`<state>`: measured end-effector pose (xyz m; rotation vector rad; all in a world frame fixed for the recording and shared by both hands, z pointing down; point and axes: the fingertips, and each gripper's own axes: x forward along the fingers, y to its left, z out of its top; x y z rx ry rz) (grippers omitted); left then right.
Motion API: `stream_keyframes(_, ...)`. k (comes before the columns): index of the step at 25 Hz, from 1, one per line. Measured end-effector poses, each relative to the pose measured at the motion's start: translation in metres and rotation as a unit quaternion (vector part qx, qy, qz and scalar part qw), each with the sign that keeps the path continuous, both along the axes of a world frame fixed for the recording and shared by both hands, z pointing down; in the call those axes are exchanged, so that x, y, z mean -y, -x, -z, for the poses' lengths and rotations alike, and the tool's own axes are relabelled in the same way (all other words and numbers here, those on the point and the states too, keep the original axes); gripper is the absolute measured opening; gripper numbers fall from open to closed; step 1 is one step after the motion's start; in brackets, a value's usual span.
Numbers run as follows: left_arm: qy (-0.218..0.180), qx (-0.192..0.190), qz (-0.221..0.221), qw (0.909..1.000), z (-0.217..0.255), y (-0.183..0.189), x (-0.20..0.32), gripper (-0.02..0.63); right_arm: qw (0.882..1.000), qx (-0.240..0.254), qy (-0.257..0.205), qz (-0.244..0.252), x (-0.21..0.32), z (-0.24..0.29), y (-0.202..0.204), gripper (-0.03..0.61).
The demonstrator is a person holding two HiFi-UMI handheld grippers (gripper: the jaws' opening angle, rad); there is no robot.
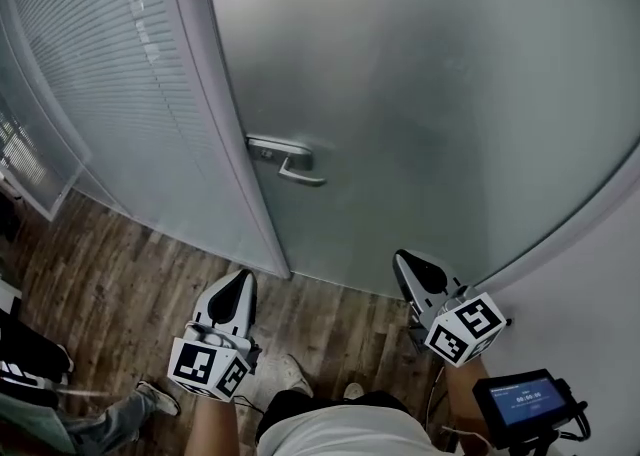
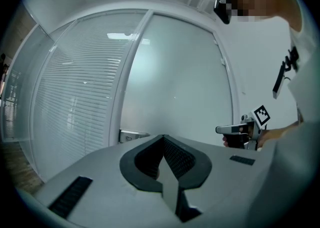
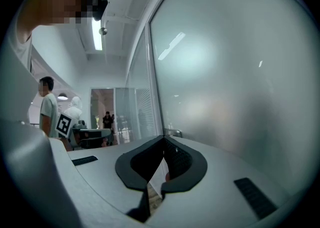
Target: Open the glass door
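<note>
The frosted glass door (image 1: 420, 94) stands shut ahead of me, with a metal lever handle (image 1: 295, 166) at its left edge. Both grippers hang low in front of the door, below the handle and apart from it. My left gripper (image 1: 243, 279) is shut with nothing in it, below and a little left of the handle. My right gripper (image 1: 403, 259) is shut and empty too, below and to the right of it. In the left gripper view the handle (image 2: 131, 135) shows just beyond the shut jaws (image 2: 163, 137). In the right gripper view the handle (image 3: 173, 133) peeks over the shut jaws (image 3: 163, 138).
A glass partition with blinds (image 1: 110, 74) adjoins the door on the left. A white wall (image 1: 590, 294) lies to the right, wooden floor (image 1: 130, 274) below. A small screen device (image 1: 525, 399) sits by my right arm. Another person's shoe (image 1: 155, 396) is at the lower left.
</note>
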<state>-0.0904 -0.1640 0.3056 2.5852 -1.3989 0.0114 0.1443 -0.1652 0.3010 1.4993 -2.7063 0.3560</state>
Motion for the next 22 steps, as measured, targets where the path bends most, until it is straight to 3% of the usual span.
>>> stream_keyframes(5, -0.025, 0.006, -0.005, 0.9997, -0.054, -0.001, 0.041, 0.002, 1.0, 0.007, -0.022, -0.004, 0.037, -0.056, -0.001, 0.002)
stream_keyframes(9, -0.026, -0.006, -0.017, 0.9995, -0.098, 0.045, 0.061, 0.002, 0.999, -0.006, -0.026, -0.023, 0.05, -0.092, 0.042, 0.002)
stream_keyframes(12, -0.024, -0.013, -0.032, 0.9991, -0.118, 0.057, 0.078, 0.001, 0.999, -0.024, -0.023, -0.035, 0.062, -0.103, 0.054, 0.002)
stream_keyframes(22, -0.025, -0.018, -0.054, 0.9981, -0.114, 0.051, 0.078, 0.002, 0.998, -0.062, -0.012, -0.023, 0.081, -0.106, 0.06, 0.01)
